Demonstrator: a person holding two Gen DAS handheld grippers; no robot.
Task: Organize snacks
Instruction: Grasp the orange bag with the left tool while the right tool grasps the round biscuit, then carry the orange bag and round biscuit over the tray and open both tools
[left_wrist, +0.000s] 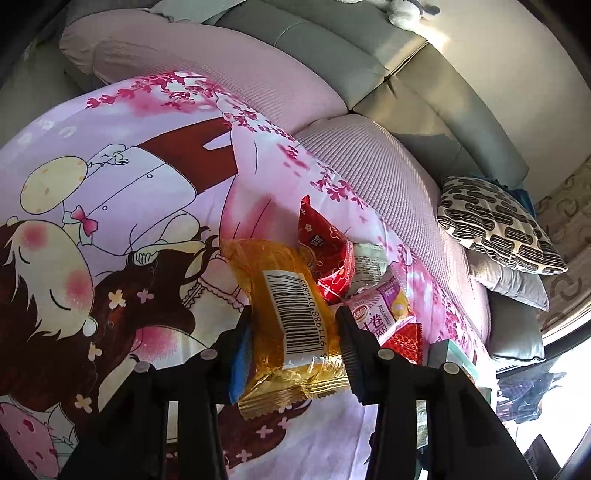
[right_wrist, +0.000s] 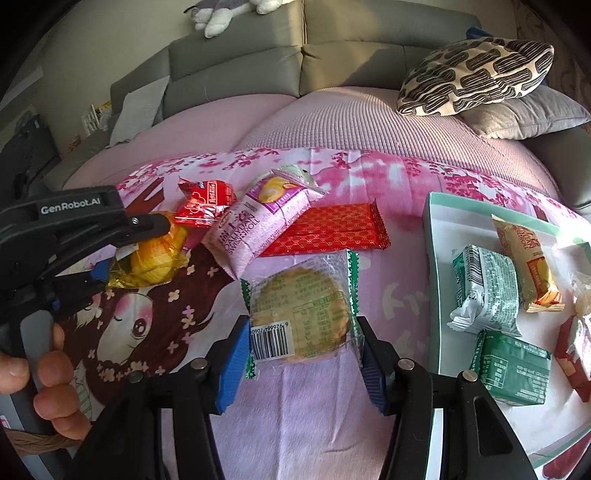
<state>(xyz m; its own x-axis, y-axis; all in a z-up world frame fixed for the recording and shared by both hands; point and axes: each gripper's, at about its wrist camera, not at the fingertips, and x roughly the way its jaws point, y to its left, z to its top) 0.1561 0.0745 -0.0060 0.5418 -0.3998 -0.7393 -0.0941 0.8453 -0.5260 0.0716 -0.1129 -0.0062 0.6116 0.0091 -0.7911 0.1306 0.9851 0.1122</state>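
My left gripper (left_wrist: 295, 332) is shut on a yellow snack packet (left_wrist: 288, 314) with a barcode label, held just above the cartoon-print cloth; it also shows in the right wrist view (right_wrist: 155, 258). My right gripper (right_wrist: 303, 343) is shut on a clear packet holding a round biscuit (right_wrist: 299, 317), its green-edged ends against the pads. On the cloth lie a small red packet (right_wrist: 205, 203), a pink Swiss roll packet (right_wrist: 258, 221) and a flat red wafer packet (right_wrist: 328, 230).
A white tray with a green rim (right_wrist: 428, 236) at the right holds several packets, among them a green-white one (right_wrist: 484, 291) and an orange one (right_wrist: 528, 266). A patterned cushion (right_wrist: 476, 77) and grey sofa back (right_wrist: 258, 62) lie behind.
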